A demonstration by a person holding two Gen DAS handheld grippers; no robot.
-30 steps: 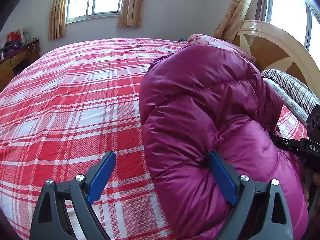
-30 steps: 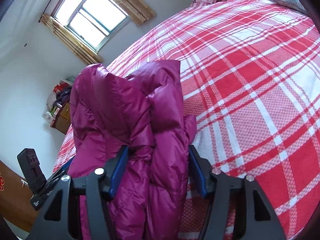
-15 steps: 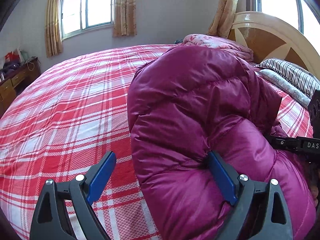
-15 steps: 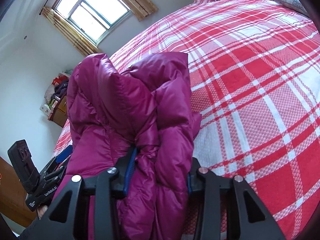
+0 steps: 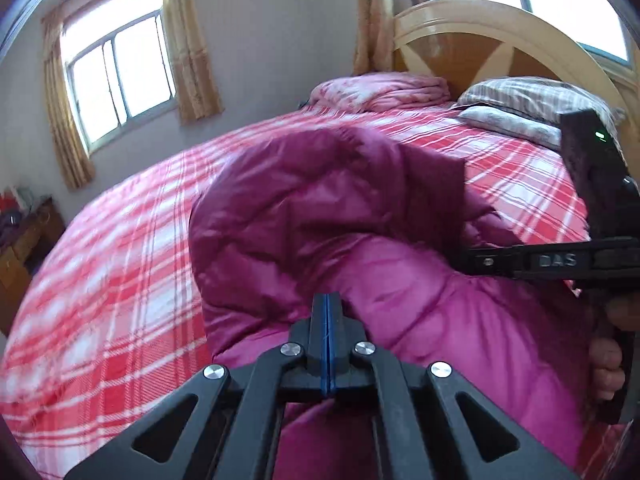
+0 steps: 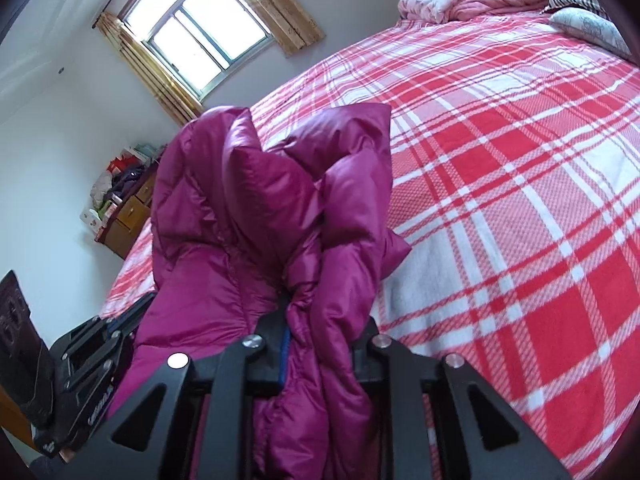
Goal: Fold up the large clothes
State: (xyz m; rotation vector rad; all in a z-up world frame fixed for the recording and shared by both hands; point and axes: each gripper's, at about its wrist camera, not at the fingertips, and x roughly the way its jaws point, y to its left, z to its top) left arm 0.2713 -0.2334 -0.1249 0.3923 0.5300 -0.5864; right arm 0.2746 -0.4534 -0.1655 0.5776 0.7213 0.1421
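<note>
A puffy magenta down jacket (image 5: 320, 208) lies bunched on the red plaid bed cover (image 5: 120, 260). My left gripper (image 5: 326, 312) hovers at its near edge with the blue pads pressed flat together; I see no cloth between them. In the right wrist view a thick fold of the jacket (image 6: 248, 200) fills the gap of my right gripper (image 6: 320, 344), whose jaws are closing and squeezing it. The right gripper's body (image 5: 560, 260) and the hand (image 5: 608, 360) holding it show at the right of the left wrist view. At the lower left of the right wrist view sits the left gripper (image 6: 92, 344).
The plaid cover (image 6: 500, 160) stretches wide to the right of the jacket. A folded pink quilt (image 5: 380, 88) and striped pillows (image 5: 532, 100) lie by the wooden headboard (image 5: 500, 32). A cluttered wooden dresser (image 6: 132, 208) stands against the wall past the bed.
The left jaws went from wide open, one pad against the jacket, to fully together, and that gripper moved and rolled. The right jaws narrowed onto the jacket fold.
</note>
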